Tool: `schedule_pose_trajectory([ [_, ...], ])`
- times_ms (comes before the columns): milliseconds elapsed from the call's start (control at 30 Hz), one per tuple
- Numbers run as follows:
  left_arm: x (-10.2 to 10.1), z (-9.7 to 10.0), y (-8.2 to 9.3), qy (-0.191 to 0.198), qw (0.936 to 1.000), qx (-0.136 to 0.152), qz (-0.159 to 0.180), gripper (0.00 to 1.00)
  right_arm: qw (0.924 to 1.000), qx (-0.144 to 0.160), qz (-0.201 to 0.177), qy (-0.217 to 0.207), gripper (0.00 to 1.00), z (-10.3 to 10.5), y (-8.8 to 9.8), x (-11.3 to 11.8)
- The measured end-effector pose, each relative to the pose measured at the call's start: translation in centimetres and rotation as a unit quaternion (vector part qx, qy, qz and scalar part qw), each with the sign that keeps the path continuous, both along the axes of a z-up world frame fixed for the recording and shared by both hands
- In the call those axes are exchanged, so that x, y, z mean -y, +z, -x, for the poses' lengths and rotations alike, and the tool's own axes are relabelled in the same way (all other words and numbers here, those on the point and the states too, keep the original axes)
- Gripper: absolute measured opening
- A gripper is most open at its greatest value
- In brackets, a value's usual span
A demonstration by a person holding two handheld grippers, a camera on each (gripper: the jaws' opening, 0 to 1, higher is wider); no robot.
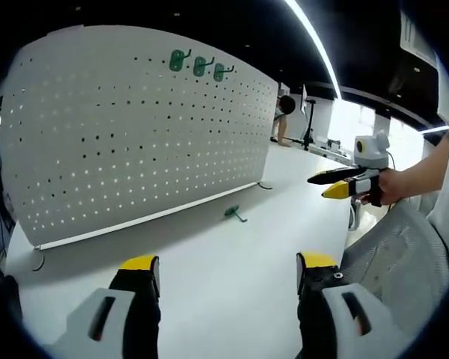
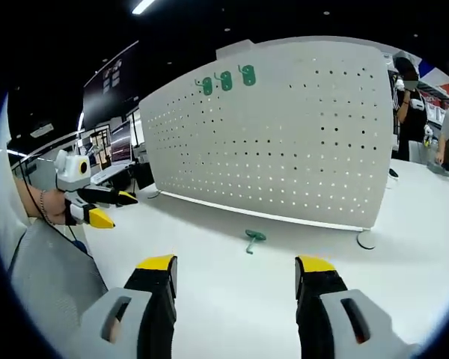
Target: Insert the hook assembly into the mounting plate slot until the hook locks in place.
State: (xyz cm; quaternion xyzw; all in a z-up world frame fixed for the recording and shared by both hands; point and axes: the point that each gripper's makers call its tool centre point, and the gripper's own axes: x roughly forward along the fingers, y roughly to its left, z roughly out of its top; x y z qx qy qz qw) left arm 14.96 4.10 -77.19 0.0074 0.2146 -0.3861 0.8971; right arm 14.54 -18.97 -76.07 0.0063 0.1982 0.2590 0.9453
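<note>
Each claw (image 1: 228,271) (image 2: 236,273) has grey housings, black jaws and yellow tips.

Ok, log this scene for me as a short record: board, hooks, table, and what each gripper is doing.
board: white pegboard standing upright on the white table
hooks mounted: three green hooks in a row near the board's top edge
hook loose: one green hook lying on the table in front of the board
left gripper: open, empty, back from the loose hook
right gripper: open, empty, pointing toward the loose hook
</note>
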Motion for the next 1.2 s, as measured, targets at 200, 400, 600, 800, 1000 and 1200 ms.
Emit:
schedule_pose_trajectory([
  [200,0.0,-0.1,0.0,0.000,1.0000,0.000,0.000,0.77,1.0000,-0.003,0.000,0.002,0.62,0.0,-0.1,-0.1],
  [400,0.1,0.0,0.0,-0.002,1.0000,0.000,-0.001,0.77,1.0000,-0.004,-0.001,0.002,0.62,0.0,-0.2,-0.1],
  [600,0.7,-0.3,0.1,-0.009,0.9999,0.001,-0.004,0.76,1.0000,-0.006,0.000,0.004,0.62,0.2,-0.2,-0.2],
  [800,1.1,-0.7,-0.1,-0.019,0.9997,0.000,-0.012,0.76,0.9999,-0.010,-0.001,0.002,0.61,0.1,-0.3,-0.2],
  [1000,1.4,-1.1,-0.2,-0.029,0.9993,0.001,-0.021,0.76,0.9999,-0.010,0.006,0.010,0.61,0.2,-0.4,-0.5],
  [1200,1.7,-1.8,0.0,-0.036,0.9991,0.001,-0.022,0.76,0.9998,-0.011,0.010,0.015,0.61,0.4,-0.5,-0.6],
])
